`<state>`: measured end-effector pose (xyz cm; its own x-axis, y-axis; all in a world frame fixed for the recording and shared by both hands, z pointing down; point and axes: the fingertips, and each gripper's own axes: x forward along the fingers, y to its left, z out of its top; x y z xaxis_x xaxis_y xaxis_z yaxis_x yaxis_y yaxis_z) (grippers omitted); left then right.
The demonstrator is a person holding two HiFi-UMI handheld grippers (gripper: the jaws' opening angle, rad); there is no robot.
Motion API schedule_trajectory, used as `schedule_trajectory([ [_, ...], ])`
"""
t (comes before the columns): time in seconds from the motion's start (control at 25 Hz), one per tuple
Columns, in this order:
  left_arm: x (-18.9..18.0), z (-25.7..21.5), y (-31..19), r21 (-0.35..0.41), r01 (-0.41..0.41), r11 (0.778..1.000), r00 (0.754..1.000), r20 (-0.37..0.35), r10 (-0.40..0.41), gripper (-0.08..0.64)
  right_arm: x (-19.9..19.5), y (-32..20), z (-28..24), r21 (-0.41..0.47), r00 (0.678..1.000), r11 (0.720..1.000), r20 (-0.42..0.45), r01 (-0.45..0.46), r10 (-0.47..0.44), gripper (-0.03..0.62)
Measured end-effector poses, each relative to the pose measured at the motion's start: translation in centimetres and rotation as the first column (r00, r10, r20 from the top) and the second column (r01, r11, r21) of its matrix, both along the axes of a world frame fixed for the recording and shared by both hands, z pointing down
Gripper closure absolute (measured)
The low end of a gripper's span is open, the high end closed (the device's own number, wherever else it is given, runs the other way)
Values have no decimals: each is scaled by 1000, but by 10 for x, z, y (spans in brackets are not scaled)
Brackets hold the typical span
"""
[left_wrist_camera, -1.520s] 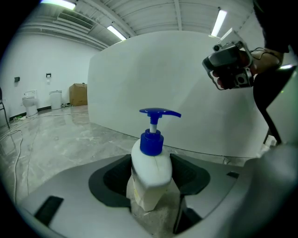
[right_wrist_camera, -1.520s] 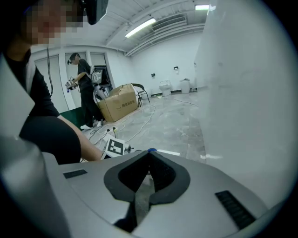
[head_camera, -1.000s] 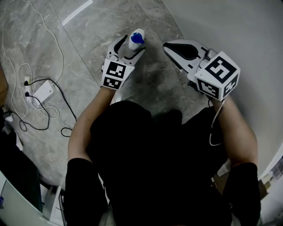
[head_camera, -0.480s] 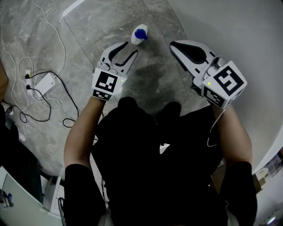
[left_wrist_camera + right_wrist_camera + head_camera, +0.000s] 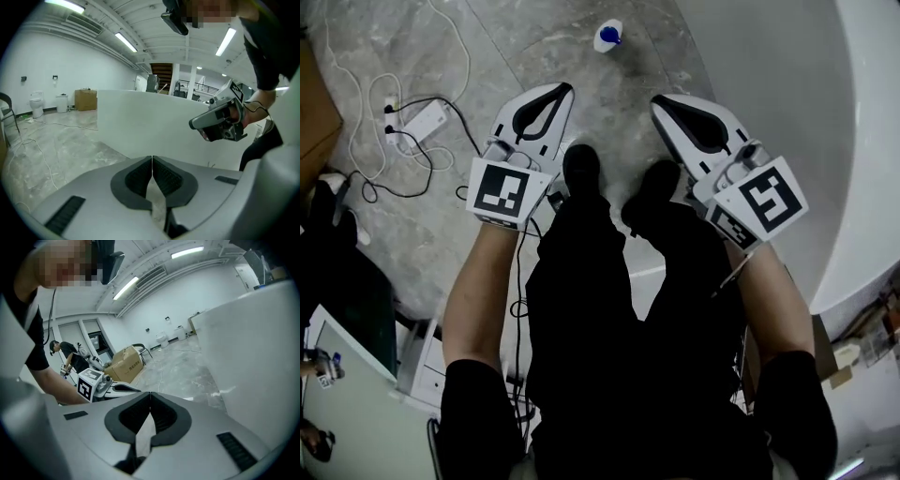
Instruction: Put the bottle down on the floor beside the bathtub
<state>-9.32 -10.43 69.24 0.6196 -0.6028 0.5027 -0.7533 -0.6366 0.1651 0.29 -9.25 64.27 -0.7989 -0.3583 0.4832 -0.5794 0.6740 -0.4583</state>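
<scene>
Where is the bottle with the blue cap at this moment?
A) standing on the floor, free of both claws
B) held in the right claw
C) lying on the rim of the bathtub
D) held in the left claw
A: the bottle stands on the floor beside the bathtub, apart from both claws. The left claw, whose jaws have just been closing, and the right claw are shut on nothing.

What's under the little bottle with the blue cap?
The grey stone floor: the bottle sits on it, near the white bathtub. The patch right beneath it is covered, and so is the bottle's base.
</scene>
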Motion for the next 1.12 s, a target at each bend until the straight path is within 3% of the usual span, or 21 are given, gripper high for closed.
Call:
schedule_trajectory([
  [0.16, 2, -111, 21, 15, 62, 998, 997, -39, -62, 541, 4, 28, -78, -17, 1000, 1000, 26, 4, -3, 563],
  [0.28, -1, -180, 31, -7, 80, 997, 997, -14, -80, 541, 5, 41, -133, -67, 998, 997, 51, -34, 38, 563],
  [0.44, -3, -246, 35, -45, 141, 989, 990, -4, -142, 541, -1, 75, -194, -149, 997, 988, 62, -41, 51, 563],
  [0.6, 15, -310, 57, -38, 151, 988, 988, -20, -152, 541, 3, 108, -242, -172, 998, 985, 65, -6, 18, 563],
  [0.88, 48, -408, 87, -71, 171, 983, 983, -53, -174, 541, 39, 110, -333, -56, 1000, 998, 31, 1, 0, 563],
  [1.12, 72, -496, 88, -33, 225, 974, 969, -97, -227, 541, 87, 99, -405, 29, 987, 993, 114, -118, 114, 563],
])
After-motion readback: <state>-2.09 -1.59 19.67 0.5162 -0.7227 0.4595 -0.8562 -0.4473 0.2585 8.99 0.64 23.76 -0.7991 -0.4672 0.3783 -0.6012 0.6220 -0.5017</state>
